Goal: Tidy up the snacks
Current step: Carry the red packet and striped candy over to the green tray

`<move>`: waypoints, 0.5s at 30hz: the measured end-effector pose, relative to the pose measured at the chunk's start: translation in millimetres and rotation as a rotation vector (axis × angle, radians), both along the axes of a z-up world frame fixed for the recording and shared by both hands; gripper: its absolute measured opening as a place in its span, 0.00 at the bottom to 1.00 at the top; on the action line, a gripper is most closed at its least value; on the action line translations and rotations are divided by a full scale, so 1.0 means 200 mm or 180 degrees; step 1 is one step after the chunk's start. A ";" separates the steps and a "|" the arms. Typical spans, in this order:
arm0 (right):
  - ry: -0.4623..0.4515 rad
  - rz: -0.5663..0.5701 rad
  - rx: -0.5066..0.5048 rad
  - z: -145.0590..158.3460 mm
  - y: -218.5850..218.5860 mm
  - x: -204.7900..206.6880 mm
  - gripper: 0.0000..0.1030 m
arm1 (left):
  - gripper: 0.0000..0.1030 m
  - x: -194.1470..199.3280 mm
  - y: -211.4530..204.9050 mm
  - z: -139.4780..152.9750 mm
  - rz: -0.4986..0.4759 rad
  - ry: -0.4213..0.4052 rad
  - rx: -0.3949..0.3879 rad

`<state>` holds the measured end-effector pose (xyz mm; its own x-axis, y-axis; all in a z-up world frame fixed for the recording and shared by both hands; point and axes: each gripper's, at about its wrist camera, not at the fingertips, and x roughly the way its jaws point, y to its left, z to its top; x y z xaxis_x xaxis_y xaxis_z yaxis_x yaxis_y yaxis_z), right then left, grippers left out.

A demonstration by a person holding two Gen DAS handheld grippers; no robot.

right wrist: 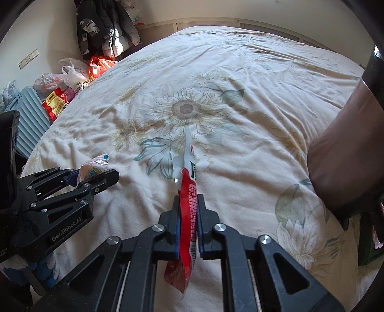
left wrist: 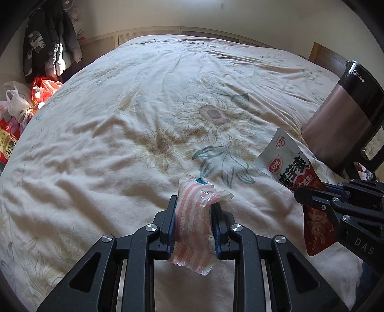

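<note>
1. You are mid-carry: your left gripper (left wrist: pixel 194 204) is clamped on a pink-striped wrapper (left wrist: pixel 194 216), and your right gripper (right wrist: pixel 188 199) is pinched tight on a red-and-white packet (right wrist: pixel 188 192).
2. Both snacks hang clear above the bedspread (left wrist: pixel 108 144), the packet nearer the kettle (left wrist: pixel 340 115) than the wrapper.
3. Next, I'd judge, you need one drop spot; none shows.
4. The wrapper looks crinkly and soft, the packet flat and floppy.

A bed (left wrist: pixel 168 100) with a sunflower cover fills the room; coats (left wrist: pixel 48 40) hang far left on a pale wall (left wrist: pixel 144 14).
</note>
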<state>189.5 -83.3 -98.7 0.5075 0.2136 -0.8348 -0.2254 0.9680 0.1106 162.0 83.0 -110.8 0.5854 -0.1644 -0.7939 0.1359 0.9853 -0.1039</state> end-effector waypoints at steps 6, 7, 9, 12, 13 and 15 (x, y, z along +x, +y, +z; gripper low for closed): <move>-0.0029 -0.0052 0.0083 0.04 -0.07 -0.15 0.23 | 0.20 -0.12 -0.02 0.02 -0.0016 0.0038 -0.0117; -0.0029 -0.0066 0.0104 0.04 -0.09 -0.17 0.23 | 0.20 -0.15 -0.03 0.03 -0.0023 0.0038 -0.0116; -0.0035 -0.0090 0.0124 0.05 -0.12 -0.23 0.23 | 0.20 -0.19 -0.06 0.05 -0.0042 0.0037 -0.0112; -0.0053 -0.0128 0.0157 0.07 -0.17 -0.30 0.23 | 0.20 -0.26 -0.11 0.07 -0.0087 0.0027 -0.0108; -0.0057 -0.0147 0.0172 0.07 -0.20 -0.33 0.23 | 0.20 -0.28 -0.13 0.08 -0.0107 0.0022 -0.0099; -0.0068 -0.0198 0.0202 0.08 -0.25 -0.38 0.23 | 0.20 -0.32 -0.18 0.10 -0.0145 0.0015 -0.0092</move>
